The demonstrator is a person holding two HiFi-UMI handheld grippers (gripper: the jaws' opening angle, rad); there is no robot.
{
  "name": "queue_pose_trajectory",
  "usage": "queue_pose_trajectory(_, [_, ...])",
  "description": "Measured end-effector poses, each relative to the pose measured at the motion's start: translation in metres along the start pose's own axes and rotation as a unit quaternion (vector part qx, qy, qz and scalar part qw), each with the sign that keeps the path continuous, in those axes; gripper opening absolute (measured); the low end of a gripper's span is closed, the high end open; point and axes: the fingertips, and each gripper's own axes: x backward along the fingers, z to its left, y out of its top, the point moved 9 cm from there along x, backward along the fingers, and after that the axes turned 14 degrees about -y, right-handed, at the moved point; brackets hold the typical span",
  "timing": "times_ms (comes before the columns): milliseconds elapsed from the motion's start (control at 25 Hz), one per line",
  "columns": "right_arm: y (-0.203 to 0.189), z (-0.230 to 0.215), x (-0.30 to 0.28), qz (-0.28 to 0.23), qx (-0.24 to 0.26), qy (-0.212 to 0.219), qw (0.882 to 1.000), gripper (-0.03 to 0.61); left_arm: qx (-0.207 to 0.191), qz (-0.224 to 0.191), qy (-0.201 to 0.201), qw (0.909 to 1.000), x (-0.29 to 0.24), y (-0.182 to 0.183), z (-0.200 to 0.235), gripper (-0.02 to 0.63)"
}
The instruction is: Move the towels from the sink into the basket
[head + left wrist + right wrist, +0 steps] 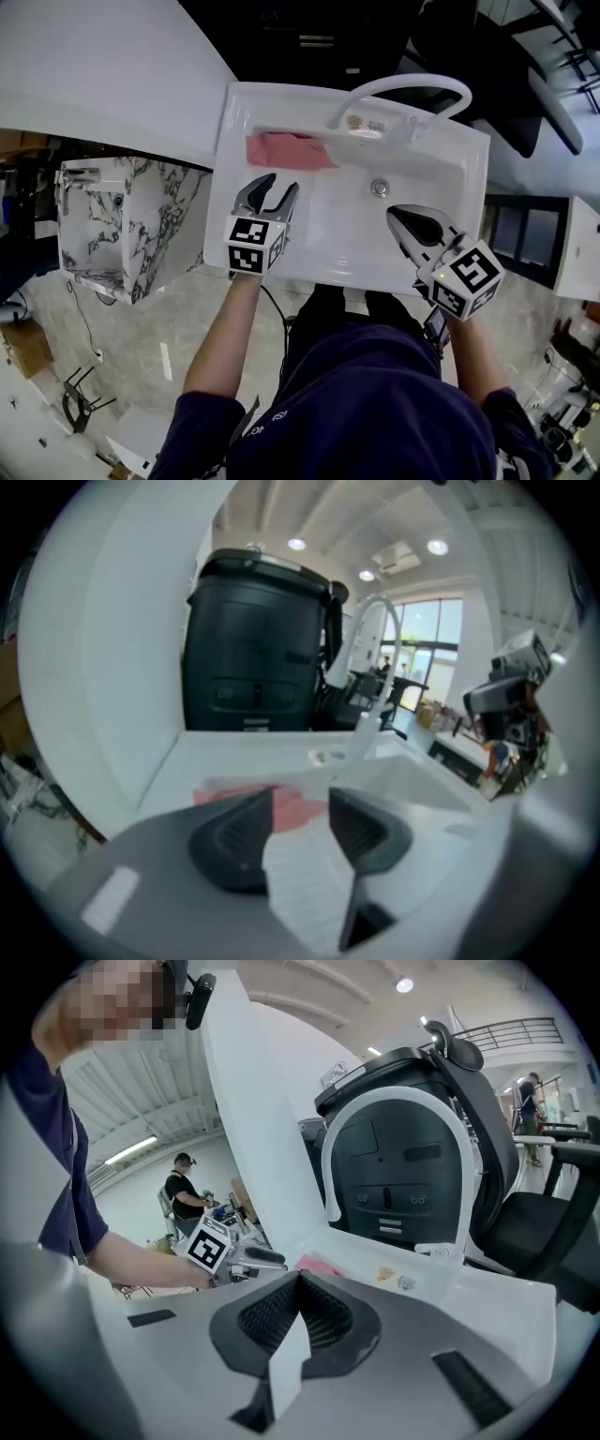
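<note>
1. the pink towel (286,150) lay at the back left of the white sink (356,239), close to the tap (403,89).
2. the left gripper (279,187) was over the front left of the sink, just short of the towel. its fingers (239,841) were partly open with nothing between them.
3. the right gripper (398,216) was over the right side of the sink. its fingers were shut tight on nothing.
4. this looked like the reach for the towel. it was not grabbed yet.
5. next, the left gripper needed to go forward and down, close on the towel's near edge, then lift it over to the marble-patterned box (159,234) left of the sink, likely the basket.
</note>
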Motion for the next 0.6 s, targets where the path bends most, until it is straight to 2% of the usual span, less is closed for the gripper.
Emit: queue_pose_trajectory(600, [-0.009,0.002,-0.034,0.048,-0.02,-0.033,0.998,0.006,0.009,0.071,-0.012,0.9974,-0.061,-0.013,0.071,0.273])
